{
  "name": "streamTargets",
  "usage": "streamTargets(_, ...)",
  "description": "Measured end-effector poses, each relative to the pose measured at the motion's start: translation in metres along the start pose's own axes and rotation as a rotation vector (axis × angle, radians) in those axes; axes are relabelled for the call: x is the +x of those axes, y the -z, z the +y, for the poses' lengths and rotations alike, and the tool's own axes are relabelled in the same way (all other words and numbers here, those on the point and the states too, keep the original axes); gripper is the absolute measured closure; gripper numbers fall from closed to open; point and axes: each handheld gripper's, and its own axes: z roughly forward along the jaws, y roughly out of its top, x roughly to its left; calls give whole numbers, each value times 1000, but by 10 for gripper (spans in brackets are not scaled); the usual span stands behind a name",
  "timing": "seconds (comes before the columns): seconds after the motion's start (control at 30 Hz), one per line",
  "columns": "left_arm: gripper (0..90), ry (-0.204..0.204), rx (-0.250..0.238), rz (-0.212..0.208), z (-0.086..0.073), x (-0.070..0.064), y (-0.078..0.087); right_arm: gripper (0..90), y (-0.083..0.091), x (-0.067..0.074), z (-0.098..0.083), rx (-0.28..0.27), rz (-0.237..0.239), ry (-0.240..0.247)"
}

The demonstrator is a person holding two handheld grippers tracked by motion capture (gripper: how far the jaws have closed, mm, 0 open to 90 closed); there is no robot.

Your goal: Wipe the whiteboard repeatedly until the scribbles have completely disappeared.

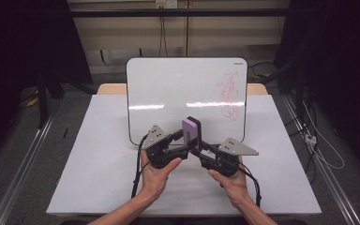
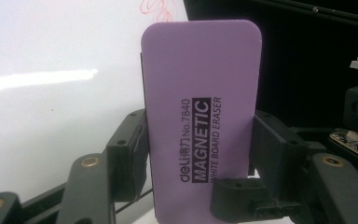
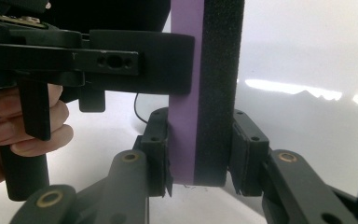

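1. Eraser (image 1: 191,130): purple whiteboard eraser with black felt on one face, printed "MAGNETIC WHITE BOARD ERASER"; stands upright, lifted off the worktop (image 1: 98,159), gripped from both sides between the two sets of fingers.
2. Left gripper (image 1: 182,136): fingers (image 2: 127,154) closed on the eraser's two long edges, pressing the purple face's left and right sides in the left gripper view; held in the person's left hand (image 1: 155,176).
3. Right gripper (image 1: 196,149): fingers (image 3: 156,154) clamped narrow across the eraser's thickness, one on the purple side, the other on the black felt (image 3: 219,93), near its lower end; held in the right hand (image 1: 234,183).
4. Whiteboard (image 1: 178,93): lies on the worktop just beyond the fingers; red scribble (image 1: 229,93) at its far right part.
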Motion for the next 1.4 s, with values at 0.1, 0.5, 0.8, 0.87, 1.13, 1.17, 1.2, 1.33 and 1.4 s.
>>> streamTargets(0.1,413,1,5,-5,1,1,-1,623,0,-1,0,4,5,-8)
streamTargets(0.5,413,-15,35,28,12,9,-1,261,3,-9,-1,68,-26,-15)
streamTargets(0.8,413,-90,113,112,24,17,0,200,22,-22,0,88,-101,-10)
streamTargets(0.87,413,-105,125,122,27,17,0,190,24,-24,0,92,-109,-8)
streamTargets(1.13,413,-253,189,198,39,15,-6,162,53,-37,-5,113,-184,11)
streamTargets(1.17,414,-274,193,209,41,14,-7,161,56,-38,-6,114,-193,13)
streamTargets(1.2,413,-287,196,219,42,14,-9,161,60,-39,-7,116,-198,7)
streamTargets(1.33,413,-351,235,267,44,14,-19,158,71,-45,-14,123,-224,1)
streamTargets(1.4,413,-373,248,281,45,13,-25,151,75,-47,-16,131,-236,-4)
